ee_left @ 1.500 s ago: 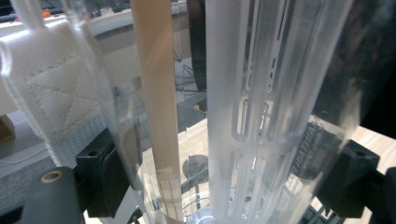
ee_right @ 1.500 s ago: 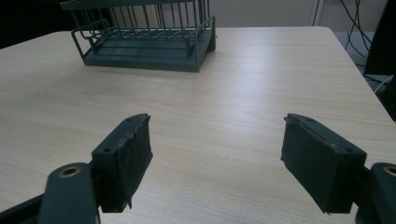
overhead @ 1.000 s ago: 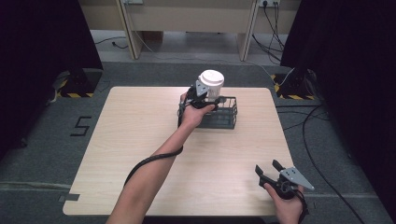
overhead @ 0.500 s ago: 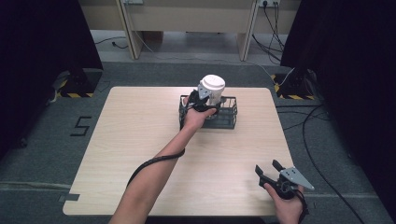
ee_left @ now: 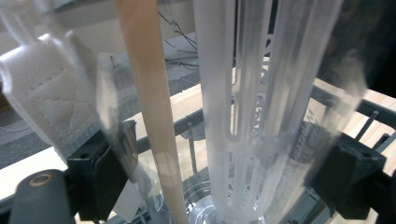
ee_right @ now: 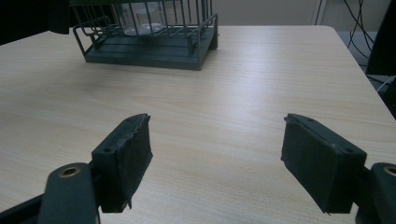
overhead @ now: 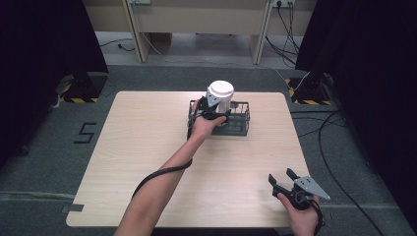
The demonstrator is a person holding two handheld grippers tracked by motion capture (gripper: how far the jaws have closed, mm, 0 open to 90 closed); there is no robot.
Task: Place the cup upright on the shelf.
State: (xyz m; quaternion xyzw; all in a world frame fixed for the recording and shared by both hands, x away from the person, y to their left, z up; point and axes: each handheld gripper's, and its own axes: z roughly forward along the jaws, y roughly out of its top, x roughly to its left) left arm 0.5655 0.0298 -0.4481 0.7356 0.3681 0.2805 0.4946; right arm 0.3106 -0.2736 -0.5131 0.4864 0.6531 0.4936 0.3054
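A clear plastic cup (overhead: 220,95) with a white lid is held upright inside the dark wire basket (overhead: 239,121) at the table's far middle. My left gripper (overhead: 210,112) is shut on the cup's side. In the left gripper view the cup wall (ee_left: 280,116) sits between the two black jaws of the left gripper (ee_left: 224,179); inside it are a wooden stick (ee_left: 149,116), white plastic cutlery (ee_left: 219,93) and a folded napkin (ee_left: 44,98). My right gripper (overhead: 281,175) is open over the table's front right, holding nothing.
The right gripper view has the basket (ee_right: 149,44) far ahead with the cup's base (ee_right: 140,21) inside it, and bare wooden table (ee_right: 224,107) between. Cables (overhead: 334,142) lie on the floor to the right of the table (overhead: 137,147).
The left gripper has lowered the cup a little deeper into the basket. The right gripper has stayed put.
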